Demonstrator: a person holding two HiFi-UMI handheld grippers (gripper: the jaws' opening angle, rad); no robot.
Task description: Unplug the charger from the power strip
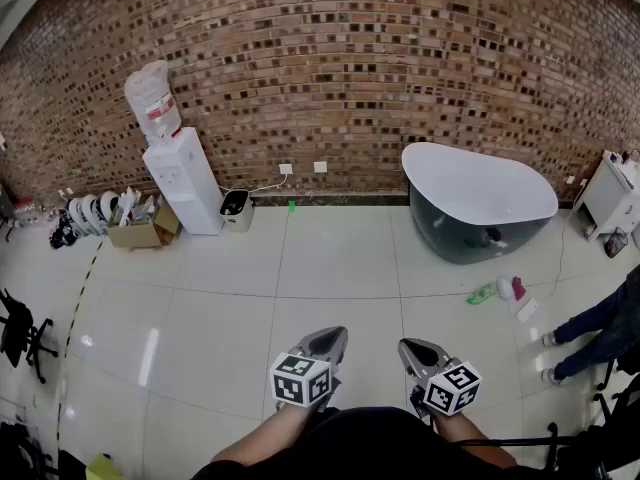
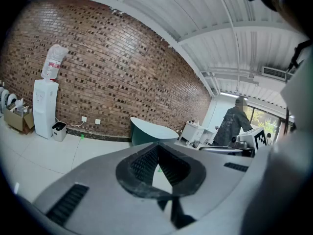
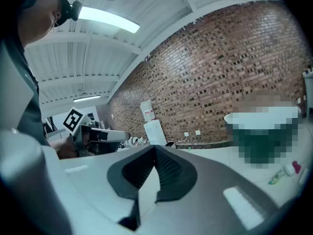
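No charger and no power strip shows in any view; only two white wall sockets (image 1: 302,168) sit low on the brick wall, far ahead. In the head view my left gripper (image 1: 333,336) and my right gripper (image 1: 408,347) are held side by side, low over the tiled floor, both pointing forward. The left gripper (image 2: 157,145) has its jaws meeting at the tips with nothing between them. The right gripper (image 3: 155,149) is likewise shut and empty. Each gripper's marker cube (image 1: 301,379) faces the head camera.
A white water dispenser (image 1: 185,173) with a small bin (image 1: 236,208) stands against the wall at the left, by a cardboard box (image 1: 140,231). A dark green bathtub (image 1: 475,203) is at the right. A standing person's legs (image 1: 590,333) are at the far right.
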